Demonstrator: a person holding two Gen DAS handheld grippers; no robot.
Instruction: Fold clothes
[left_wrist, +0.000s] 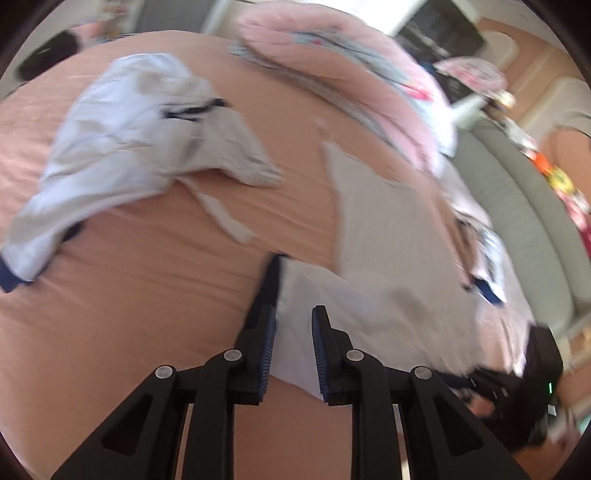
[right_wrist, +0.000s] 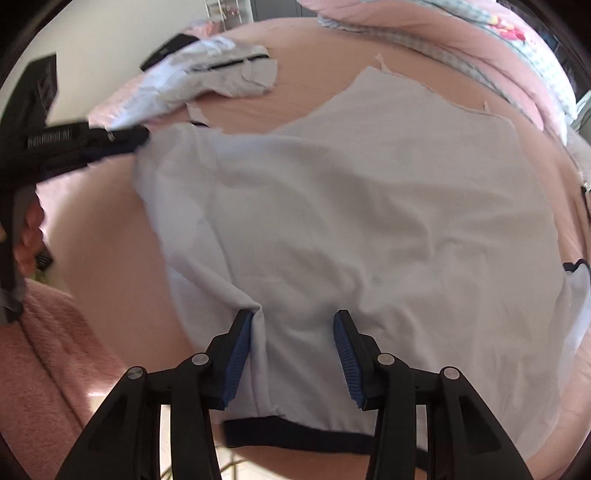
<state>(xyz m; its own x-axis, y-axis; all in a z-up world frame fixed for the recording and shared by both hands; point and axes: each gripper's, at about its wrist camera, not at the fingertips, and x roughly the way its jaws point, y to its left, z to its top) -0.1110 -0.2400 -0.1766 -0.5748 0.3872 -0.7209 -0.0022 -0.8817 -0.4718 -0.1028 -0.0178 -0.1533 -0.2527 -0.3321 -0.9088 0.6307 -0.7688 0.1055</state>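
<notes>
A white garment with navy trim (right_wrist: 351, 206) lies spread on the pink bed sheet (right_wrist: 110, 229). My right gripper (right_wrist: 293, 317) hovers over its near hem, jaws apart. The left pad touches a raised fold and nothing is pinched. My left gripper (left_wrist: 294, 314) stands over the garment's navy-edged sleeve corner (left_wrist: 388, 258). Its pads have a narrow gap between them, white cloth shows through it, and they are not pressing on it. From the right wrist view the left gripper (right_wrist: 144, 138) is at the garment's far left corner, with a hand (right_wrist: 29, 236) on its handle.
A second crumpled white and grey garment (left_wrist: 129, 140) lies further back on the sheet (left_wrist: 129, 314). A pink quilt (left_wrist: 332, 62) is heaped along the far side. A grey padded edge (left_wrist: 517, 206) runs along the right. A pink fluffy cloth (right_wrist: 48, 332) lies low on the left.
</notes>
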